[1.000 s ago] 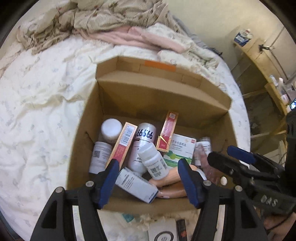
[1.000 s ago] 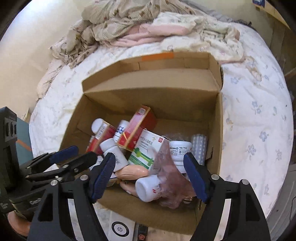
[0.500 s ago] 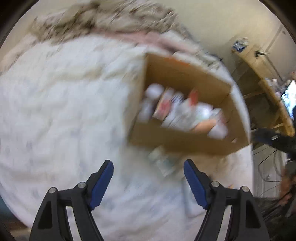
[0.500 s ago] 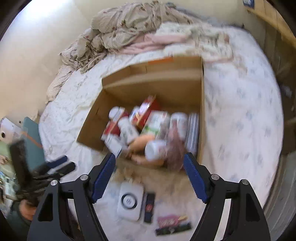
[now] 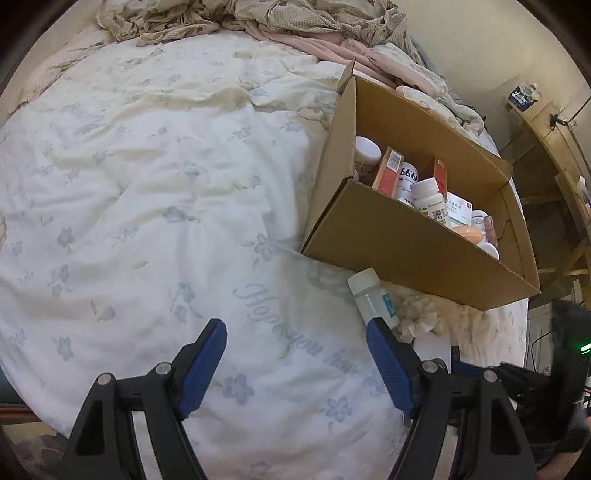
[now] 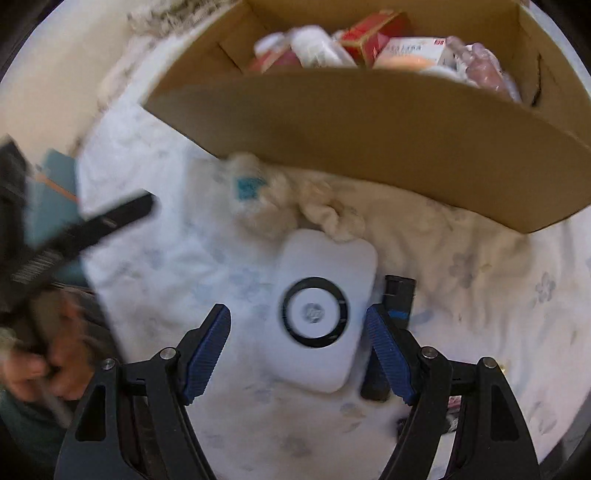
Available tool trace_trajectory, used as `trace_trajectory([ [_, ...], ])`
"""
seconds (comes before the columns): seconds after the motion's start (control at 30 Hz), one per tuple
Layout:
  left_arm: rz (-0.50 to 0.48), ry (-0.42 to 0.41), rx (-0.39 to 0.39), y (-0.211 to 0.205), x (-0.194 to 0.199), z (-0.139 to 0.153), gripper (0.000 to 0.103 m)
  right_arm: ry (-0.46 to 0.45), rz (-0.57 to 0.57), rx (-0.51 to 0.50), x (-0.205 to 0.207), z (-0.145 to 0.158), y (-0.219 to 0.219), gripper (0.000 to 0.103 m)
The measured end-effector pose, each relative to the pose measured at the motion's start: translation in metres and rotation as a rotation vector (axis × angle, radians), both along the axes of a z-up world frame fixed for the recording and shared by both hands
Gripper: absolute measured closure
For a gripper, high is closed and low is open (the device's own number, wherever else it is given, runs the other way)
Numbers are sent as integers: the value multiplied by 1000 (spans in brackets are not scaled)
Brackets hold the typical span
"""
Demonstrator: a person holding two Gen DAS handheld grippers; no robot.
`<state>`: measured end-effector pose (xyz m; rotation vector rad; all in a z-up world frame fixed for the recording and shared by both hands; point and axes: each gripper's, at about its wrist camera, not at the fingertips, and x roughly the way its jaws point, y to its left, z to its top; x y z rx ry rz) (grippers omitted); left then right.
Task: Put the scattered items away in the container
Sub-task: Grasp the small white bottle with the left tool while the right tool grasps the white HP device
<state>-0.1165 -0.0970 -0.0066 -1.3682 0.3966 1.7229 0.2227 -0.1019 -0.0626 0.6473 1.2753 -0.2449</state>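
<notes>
The open cardboard box (image 5: 406, 236) stands on the bed, holding several medicine bottles and packets. In front of it lie a white-capped bottle (image 5: 371, 295), a crumpled tissue (image 5: 421, 317) and a flat white device with a black ring (image 6: 321, 314). A small black stick (image 6: 397, 295) lies beside the device. My left gripper (image 5: 295, 354) hangs open over bare quilt, the bottle just beyond its right finger. My right gripper (image 6: 297, 339) is open low over the white device, which lies between its fingers untouched. The box's front wall (image 6: 369, 125) rises just beyond.
Rumpled bedding (image 5: 258, 18) is piled at the head of the bed. Wooden shelves (image 5: 546, 155) stand to the right past the bed's edge. A hand (image 6: 55, 354) holding the other tool's black frame (image 6: 92, 229) shows blurred at the left. A teal object (image 6: 55, 206) lies by the bed's edge.
Both grippers have pulled back from over the box. The left swung left over the quilt with its fingers spread a little wider. The right dropped toward the white device in front of the box.
</notes>
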Motion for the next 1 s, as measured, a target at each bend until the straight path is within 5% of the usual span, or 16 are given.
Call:
trace_trajectory([
  [0.23, -65, 20, -20, 6, 17, -6, 24, -3, 96, -184, 8, -4, 18, 35],
  [0.5, -71, -3, -13, 10, 21, -9, 24, -97, 52, -41, -34, 24, 10, 37],
  [0.83, -14, -137, 30, 44, 11, -16, 27, -254, -41, -30, -37, 64, -10, 38],
  [1.0, 31, -186, -55, 67, 12, -43, 49, -286, -40, -21, -31, 71, -12, 38],
])
